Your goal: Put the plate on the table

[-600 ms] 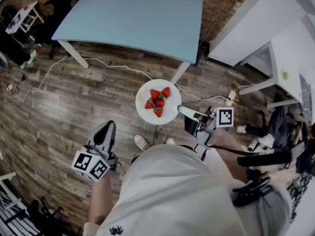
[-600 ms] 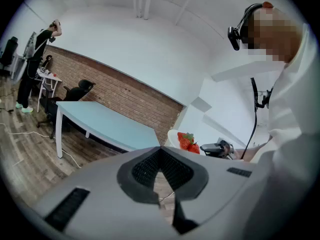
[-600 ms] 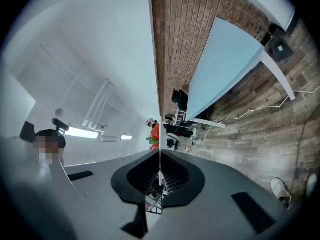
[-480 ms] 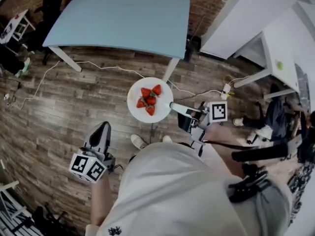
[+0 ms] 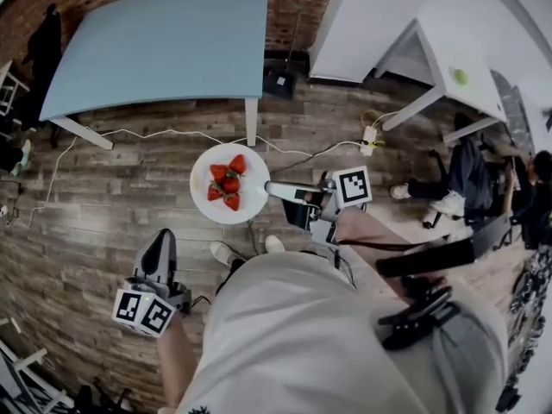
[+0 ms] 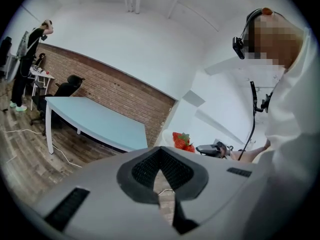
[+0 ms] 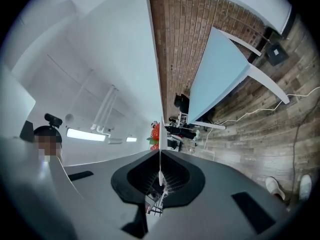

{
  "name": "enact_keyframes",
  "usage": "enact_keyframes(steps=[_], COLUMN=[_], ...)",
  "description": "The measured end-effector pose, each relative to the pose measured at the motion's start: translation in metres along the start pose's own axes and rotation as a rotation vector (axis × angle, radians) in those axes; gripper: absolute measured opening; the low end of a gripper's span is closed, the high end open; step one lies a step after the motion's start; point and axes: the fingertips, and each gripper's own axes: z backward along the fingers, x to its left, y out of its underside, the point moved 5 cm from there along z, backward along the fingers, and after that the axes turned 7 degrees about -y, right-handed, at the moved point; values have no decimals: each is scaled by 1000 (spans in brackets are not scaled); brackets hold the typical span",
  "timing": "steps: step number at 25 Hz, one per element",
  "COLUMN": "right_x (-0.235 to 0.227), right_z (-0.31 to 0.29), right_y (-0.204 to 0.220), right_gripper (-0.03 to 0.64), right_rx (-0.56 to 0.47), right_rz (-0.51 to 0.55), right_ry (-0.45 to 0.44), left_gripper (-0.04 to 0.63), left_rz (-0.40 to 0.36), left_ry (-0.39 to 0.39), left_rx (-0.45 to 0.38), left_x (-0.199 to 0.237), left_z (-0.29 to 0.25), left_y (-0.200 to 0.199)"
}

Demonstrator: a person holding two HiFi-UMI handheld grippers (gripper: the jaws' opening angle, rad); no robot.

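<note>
Right claw was clamped on the rim of a white round plate; in the right gripper view the plate ran edge-on as a thin white line between the jaws. Red strawberries sat piled on the middle of the plate. Plate was held level in the air over the wood plank floor, out in front of the person's white shirt, not on the table. Light blue table stood beyond it, its near white leg just past the plate's far edge, table top bare. Thin white cable lay across the floor between table and plate. Left claw hung low at the person's left, well apart from the plate, jaws together with nothing between them, only floor showing through the slit.
</note>
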Motion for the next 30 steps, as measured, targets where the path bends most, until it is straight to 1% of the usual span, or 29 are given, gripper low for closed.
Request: enact_keyframes(steps=[4,10,16,19,22,27,30], right_x=[-4,-7,-12,-15,-20,-28,-31], right_z=[22,49,52,44,28,-15,-57], right_y=[-1,-7,-21,-32,-45,-66,-82], right_gripper=[17,16,16,15,16,15,15], right_rx=[-4,-9,-25,-47,-73,-106,-118], right_rz=[-11,-23,-27,-29,-15,2,21], right_ry=[0,-12,-15,-24,-25,-12,-10], left_gripper=[0,0,0,0,0,0,0], left_rz=[5,7,-13,-33,-49,-67,-72], left_ry=[10,12,12,19,42,75,90], left_rx=[20,23,34,35,30,17,22], left_x=[-23,-53,-57,-47,-27,20,60], left_z=[-9,-22,-33,-44,-56,-70,-75], left_y=[8,14,10,1,-13,-43,-65])
